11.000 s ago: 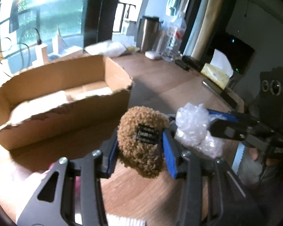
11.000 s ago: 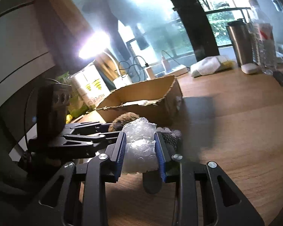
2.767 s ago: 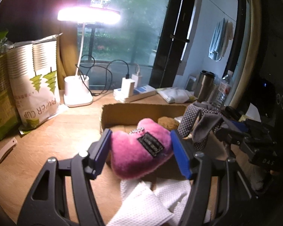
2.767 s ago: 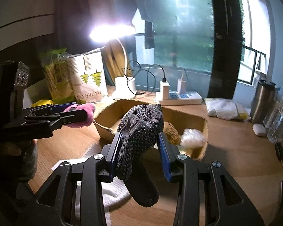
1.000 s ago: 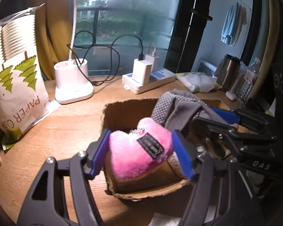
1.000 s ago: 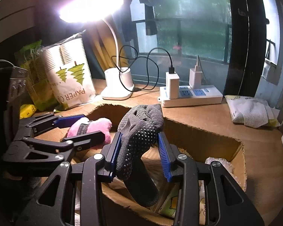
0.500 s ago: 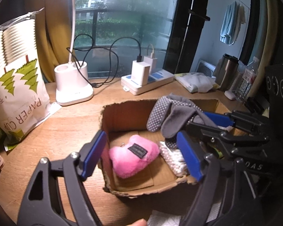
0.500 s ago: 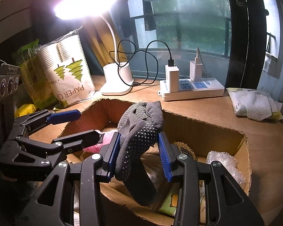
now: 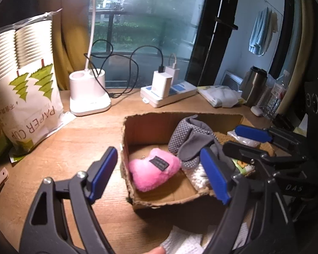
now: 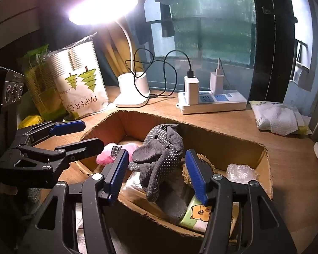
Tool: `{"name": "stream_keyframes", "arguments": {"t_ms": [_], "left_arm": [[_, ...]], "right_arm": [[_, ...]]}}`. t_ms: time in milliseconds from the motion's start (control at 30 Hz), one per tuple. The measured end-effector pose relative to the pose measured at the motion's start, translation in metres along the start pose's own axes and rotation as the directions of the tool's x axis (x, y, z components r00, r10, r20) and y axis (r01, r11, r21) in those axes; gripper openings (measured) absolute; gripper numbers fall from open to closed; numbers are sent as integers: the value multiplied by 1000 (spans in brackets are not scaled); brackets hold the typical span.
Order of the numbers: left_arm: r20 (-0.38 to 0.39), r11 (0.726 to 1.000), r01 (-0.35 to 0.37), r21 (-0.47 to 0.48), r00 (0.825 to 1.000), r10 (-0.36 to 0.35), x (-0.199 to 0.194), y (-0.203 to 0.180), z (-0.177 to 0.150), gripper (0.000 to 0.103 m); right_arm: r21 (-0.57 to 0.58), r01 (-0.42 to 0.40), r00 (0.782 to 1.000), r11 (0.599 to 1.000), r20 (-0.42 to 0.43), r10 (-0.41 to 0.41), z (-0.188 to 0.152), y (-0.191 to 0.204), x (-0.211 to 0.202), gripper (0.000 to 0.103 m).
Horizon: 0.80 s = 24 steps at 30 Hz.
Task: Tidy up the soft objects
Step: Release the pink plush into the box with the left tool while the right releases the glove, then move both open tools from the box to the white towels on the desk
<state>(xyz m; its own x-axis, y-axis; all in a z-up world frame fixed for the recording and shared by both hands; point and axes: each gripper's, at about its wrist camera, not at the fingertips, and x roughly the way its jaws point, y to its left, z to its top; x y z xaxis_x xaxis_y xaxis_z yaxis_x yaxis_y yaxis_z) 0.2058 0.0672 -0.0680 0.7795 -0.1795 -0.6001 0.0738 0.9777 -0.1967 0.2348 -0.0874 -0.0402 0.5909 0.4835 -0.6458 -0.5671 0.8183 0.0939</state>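
Note:
A pink heart-shaped plush [image 9: 153,172] lies inside the cardboard box [image 9: 159,116], at its left end. My left gripper [image 9: 159,173] hangs open above it, pads well apart from it. The grey dotted glove [image 10: 159,154] sags into the box between the fingers of my right gripper [image 10: 156,169]. Those jaws are opening, and the blue pads [image 10: 195,173] stand clear of the glove on both sides. The box also holds a brown plush [image 10: 203,163], crumpled bubble wrap [image 10: 239,173] and a tissue pack with a bear print [image 10: 199,213].
Behind the box stand a white lamp base [image 9: 89,97] with cables, a power strip [image 10: 212,101] with chargers and a paper cup bag [image 9: 25,97]. A wipes pack [image 10: 277,116] and a steel flask [image 9: 254,84] sit at the right. White cloth [image 9: 184,241] lies before the box.
The left gripper opened and the pink plush dropped into the box. The right jaws spread away from the glove, which has sunk lower into the box.

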Motion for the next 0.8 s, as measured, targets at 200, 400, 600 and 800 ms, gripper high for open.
{"name": "stream_keyframes", "arguments": {"t_ms": [200,400,600,800], "left_arm": [[26,1000,3,-6,1000,-3,-16,-2,-1,82],[57,1000,4,-3,998,-4,-37,-7,-2,82],[84,1000,1,3,997,-2,-57,-12,-7,82],[93,1000,2,-1,996,-1,-72,-15,-14,82]], "right_arm": [[-8,18,999,1000,43,-18,2,4,-22,59],[-12,20,997,1000,74,-19,0,10,-43,59],[-16,16,995,1000,97,-14,-2,17,-60,59],[-26,9,994,1000,106,-6,-10,27,-75,59]]}}
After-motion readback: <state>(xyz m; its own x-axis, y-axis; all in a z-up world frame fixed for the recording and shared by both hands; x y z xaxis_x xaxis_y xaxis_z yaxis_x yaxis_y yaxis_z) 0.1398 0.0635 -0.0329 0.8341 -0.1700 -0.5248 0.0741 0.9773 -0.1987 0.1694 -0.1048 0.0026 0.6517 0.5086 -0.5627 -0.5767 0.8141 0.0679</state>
